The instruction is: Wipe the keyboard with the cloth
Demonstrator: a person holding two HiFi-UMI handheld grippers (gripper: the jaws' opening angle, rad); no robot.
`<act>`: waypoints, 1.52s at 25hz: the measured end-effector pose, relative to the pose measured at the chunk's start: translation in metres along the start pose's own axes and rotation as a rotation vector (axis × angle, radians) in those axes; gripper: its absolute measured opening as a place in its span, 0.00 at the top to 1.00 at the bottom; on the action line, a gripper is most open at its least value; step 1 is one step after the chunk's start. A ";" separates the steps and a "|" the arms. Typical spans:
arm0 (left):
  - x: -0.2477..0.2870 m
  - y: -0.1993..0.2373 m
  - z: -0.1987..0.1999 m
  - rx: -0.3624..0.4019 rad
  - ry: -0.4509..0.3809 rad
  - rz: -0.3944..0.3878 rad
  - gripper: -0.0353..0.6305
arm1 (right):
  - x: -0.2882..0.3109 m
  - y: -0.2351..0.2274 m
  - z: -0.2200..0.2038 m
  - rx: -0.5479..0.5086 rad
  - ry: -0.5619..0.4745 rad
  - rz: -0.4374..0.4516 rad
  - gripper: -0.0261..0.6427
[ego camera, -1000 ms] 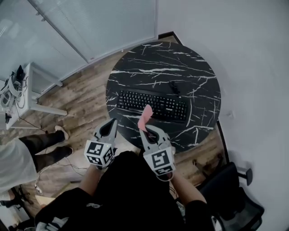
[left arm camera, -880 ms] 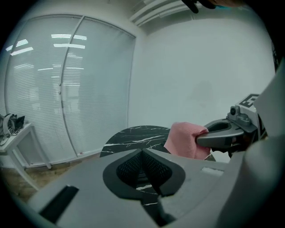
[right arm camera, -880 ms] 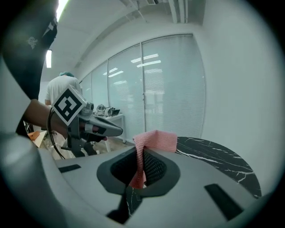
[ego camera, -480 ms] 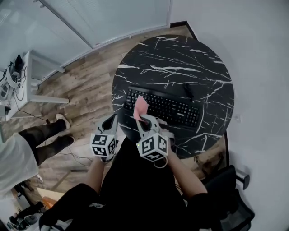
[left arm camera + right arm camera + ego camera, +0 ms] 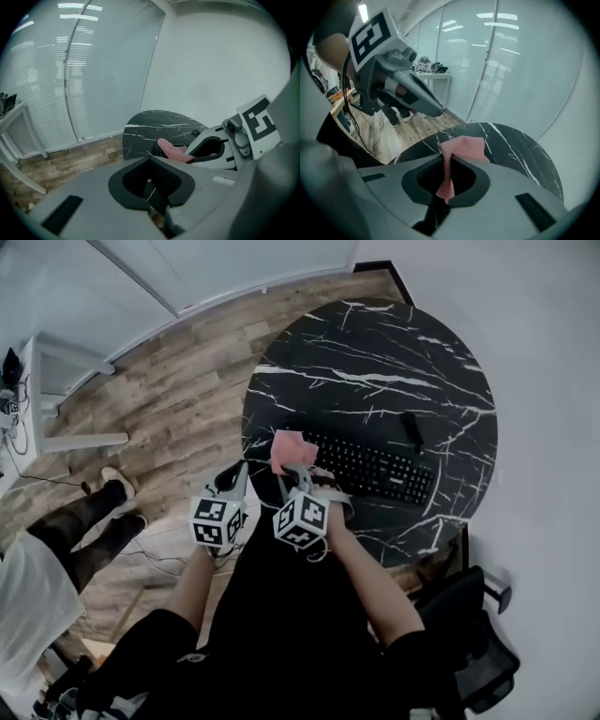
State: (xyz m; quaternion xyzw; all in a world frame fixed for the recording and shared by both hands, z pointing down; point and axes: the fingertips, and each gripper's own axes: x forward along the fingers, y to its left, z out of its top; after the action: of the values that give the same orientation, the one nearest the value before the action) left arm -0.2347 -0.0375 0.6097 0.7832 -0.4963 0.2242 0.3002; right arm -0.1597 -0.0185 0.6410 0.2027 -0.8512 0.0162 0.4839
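Right gripper (image 5: 295, 474) is pinching the cloth (image 5: 289, 446) over the keyboard's (image 5: 375, 468) left end.
Left gripper (image 5: 241, 470), jaws seemingly closed on nothing, is hovering just beside it at the table (image 5: 375, 352) edge. A small dark thing (image 5: 411, 430) is lying behind the keyboard, with marble spreading beyond. A chair (image 5: 473, 634) is crowding the right. The cloth is hiding the keyboard's end.

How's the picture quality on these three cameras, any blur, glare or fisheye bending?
Head view: soft even light, keyboard fairly sharp, floorboards bowed by the wide lens. Left gripper view: heavy fisheye, dark corners, closest foreground soft, bright light streaks on the glass wall. Right gripper view: same vignette, pink cloth crisp enough to show its weave, similar streaks on the glass.
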 end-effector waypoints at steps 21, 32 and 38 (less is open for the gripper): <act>0.031 -0.003 -0.001 0.065 0.063 -0.137 0.95 | 0.036 0.005 -0.016 0.236 0.057 0.100 0.80; 0.035 -0.033 -0.005 0.073 0.076 -0.106 0.95 | 0.020 0.008 -0.041 0.150 0.052 0.082 0.75; 0.043 -0.056 -0.004 0.084 0.085 -0.108 0.95 | 0.005 0.001 -0.066 0.152 0.061 0.075 0.74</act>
State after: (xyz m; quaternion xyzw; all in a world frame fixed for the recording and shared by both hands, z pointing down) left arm -0.1659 -0.0439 0.6265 0.8104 -0.4303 0.2613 0.2996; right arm -0.1085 -0.0046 0.6805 0.2064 -0.8393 0.1048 0.4919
